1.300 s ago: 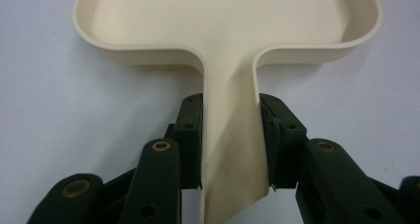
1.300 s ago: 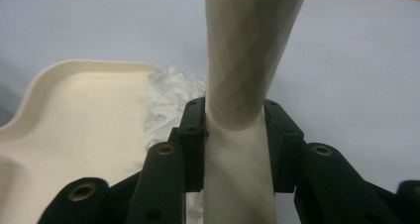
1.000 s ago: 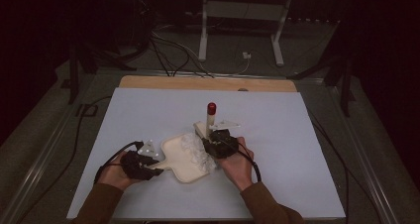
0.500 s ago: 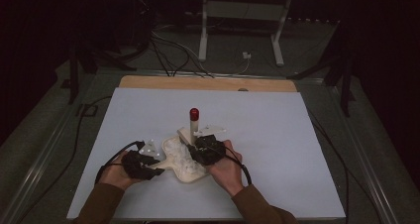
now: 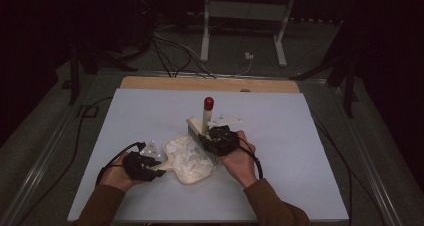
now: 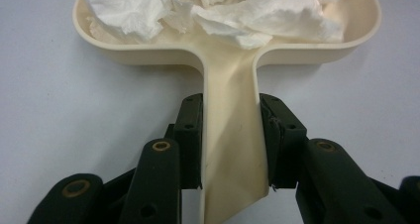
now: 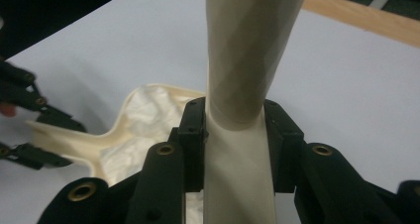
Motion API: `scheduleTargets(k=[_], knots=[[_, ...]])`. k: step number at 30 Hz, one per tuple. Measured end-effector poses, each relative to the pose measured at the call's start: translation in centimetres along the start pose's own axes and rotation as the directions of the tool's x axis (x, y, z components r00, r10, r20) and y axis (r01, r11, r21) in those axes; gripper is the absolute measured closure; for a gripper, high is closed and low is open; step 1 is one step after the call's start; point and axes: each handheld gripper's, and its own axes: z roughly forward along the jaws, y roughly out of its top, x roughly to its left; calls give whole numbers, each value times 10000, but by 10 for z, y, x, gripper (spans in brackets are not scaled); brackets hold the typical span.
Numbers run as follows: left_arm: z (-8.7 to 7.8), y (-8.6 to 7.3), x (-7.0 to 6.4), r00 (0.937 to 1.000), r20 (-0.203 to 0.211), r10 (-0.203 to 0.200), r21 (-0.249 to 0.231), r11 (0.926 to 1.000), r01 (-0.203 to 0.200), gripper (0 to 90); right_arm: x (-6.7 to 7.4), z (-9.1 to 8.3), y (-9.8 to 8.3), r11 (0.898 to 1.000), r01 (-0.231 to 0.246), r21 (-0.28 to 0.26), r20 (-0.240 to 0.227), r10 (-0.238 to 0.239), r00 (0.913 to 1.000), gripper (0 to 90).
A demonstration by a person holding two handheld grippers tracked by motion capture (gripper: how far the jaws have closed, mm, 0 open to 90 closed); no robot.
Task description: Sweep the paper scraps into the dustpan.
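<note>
High view: a dustpan (image 5: 192, 162) full of crumpled tissue (image 5: 186, 153) lies near the middle of the bench (image 5: 125, 116). The left claw (image 5: 159, 167) holds its handle at the left; the right claw (image 5: 210, 136) holds a brush (image 5: 206, 117) upright at the pan's far edge.

Left gripper view: the jaws are clamped on the stiff, smooth pan handle (image 6: 231, 125), the natural hold. The tissue (image 6: 213, 8) looks light and loose, likely to spill if the pan tips.

Right gripper view: the jaws are clamped on the brush handle (image 7: 247, 60), rigid plastic, probably light.
</note>
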Motion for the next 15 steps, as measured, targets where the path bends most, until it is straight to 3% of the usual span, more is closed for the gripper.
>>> scheduleTargets(k=[9, 15], knots=[[-1, -1, 0, 10000, 10, 10, -11, 10000, -10, 665, -20, 4, -3, 9996, -285, -3, 585, 284, 9979, 670], [-1, -2, -1, 10000, 1, 30, -2, 10000, -30, 665, -20, 0, -20, 9989, -304, 363, 1578, 243, 9872, 671]])
